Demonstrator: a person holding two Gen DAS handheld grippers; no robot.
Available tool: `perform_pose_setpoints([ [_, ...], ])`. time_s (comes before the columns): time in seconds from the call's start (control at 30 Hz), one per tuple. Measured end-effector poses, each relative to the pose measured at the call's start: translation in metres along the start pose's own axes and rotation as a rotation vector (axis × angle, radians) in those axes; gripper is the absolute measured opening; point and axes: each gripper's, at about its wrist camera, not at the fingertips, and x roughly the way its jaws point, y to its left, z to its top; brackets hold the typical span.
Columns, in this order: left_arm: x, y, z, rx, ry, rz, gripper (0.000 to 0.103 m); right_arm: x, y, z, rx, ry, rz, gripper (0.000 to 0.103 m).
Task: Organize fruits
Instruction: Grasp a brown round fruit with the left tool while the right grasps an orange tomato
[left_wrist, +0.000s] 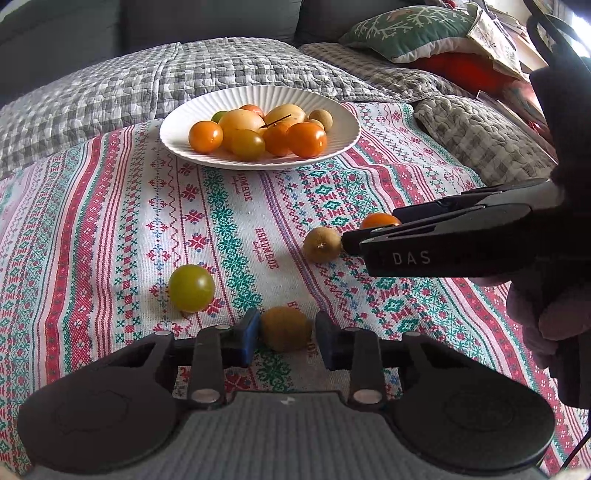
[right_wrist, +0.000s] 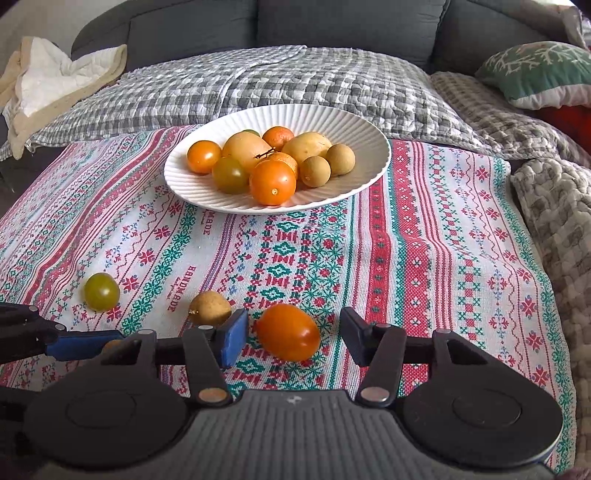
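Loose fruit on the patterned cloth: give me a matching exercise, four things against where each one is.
Things:
1. green tomato
2. loose orange tomato
3. left tongs
4. white plate

Places:
A. between the pads of the open right tongs
B. at the far end of the cloth, heaped with fruit
C. alone on the cloth, outside both tongs
D. straddling a brown fruit

Pairs: 1-C, 2-A, 3-D, 4-B
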Motion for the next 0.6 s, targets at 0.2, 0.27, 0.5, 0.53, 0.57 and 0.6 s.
perform_pose_setpoints([
  [0.2,0.0008,-0.0006,0.0011,-0.004,0.009,0.01,0.017,-0.0015,-0.0062,0.0019,0.042,0.009,0.005,0.032],
  [0.27,0.0,-0.0007,0.0012,-0.003,0.014,0.011,0.017,-0.0013,-0.0056,0.0014,0.044,0.008,0.004,0.032],
  [0.5,-0.0002,0.0017,0.0021,-0.017,0.021,0.009,0.017,-0.0021,-0.0069,0.0023,0.07,0.02,0.003,0.031],
  [0.53,-0.0001,0.002,0.0026,-0.019,0.022,0.01,0.017,-0.0019,-0.0072,0.0032,0.081,0.025,0.0,0.031],
  [0.57,0.0,0.0023,0.0029,-0.022,0.023,0.011,0.017,-0.0019,-0.008,0.0039,0.092,0.028,-0.001,0.031],
  [0.6,-0.0001,0.0024,0.0032,-0.024,0.024,0.012,0.017,-0.0018,-0.0086,0.0043,0.1,0.031,-0.002,0.031],
])
